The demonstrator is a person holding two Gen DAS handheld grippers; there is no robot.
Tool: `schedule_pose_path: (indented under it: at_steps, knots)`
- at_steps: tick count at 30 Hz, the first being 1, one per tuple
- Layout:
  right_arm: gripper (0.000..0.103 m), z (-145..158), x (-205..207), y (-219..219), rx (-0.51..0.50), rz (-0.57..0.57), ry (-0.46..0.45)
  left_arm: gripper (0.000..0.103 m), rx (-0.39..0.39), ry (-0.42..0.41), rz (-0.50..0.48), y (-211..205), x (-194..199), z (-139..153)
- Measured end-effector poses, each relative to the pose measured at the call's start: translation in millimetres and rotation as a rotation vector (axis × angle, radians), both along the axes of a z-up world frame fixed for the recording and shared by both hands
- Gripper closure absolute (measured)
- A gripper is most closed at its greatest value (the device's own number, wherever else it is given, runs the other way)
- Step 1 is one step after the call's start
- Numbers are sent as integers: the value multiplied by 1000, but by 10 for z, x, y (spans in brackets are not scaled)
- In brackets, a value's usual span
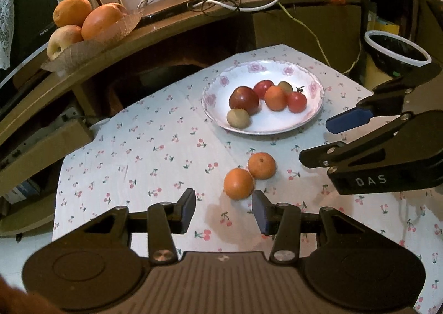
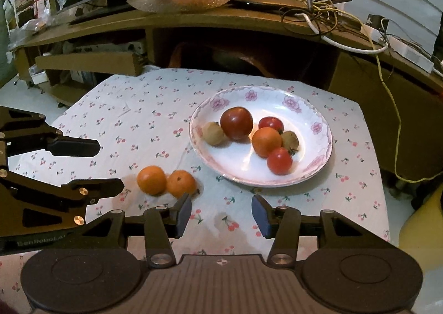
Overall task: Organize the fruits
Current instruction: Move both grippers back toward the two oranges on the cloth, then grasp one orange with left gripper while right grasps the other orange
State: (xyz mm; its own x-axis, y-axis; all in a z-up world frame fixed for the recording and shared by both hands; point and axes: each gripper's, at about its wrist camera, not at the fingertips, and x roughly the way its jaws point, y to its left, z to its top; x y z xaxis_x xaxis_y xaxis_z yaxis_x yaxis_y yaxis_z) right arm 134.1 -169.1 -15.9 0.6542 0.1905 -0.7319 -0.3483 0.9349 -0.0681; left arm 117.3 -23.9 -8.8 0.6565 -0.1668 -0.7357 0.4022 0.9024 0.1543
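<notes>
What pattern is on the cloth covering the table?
Small red cherries on a white tablecloth; clearest in the right wrist view.

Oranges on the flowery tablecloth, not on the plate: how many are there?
2. One orange sits just ahead of the left gripper; the other orange touches it on the side toward the plate. None look hidden.

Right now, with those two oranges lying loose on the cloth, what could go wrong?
1. The two small round oranges touch each other on the cherry-print tablecloth; closing the open left gripper on one may nudge the other into rolling.
2. The white flower-rimmed plate already holds a loose cluster of fruit; another piece dropped in could knock them about.
3. The open right gripper hovers close by, so the two tools might bump.
</notes>
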Motion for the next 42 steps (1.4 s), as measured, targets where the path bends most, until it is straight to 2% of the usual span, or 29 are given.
schedule_pose_path:
  at_steps: [20,30,35,38,42]
  knots:
    - [54,-217,173,253,-44,124,34,52,23,33,-11,64,67,-101]
    - [55,-327,286,334,-15,167,52,52,18,44,-6,132,89,-121]
    - [62,-378,333,378,-8,177,75,52,18,51,1,156,100,-143]
    - [72,-371,354,375,-5,168,72,52,14,53,0,147,111,-148]
    - [74,-362,359,359,-4,165,81,52,3,44,-13,106,141,-157]
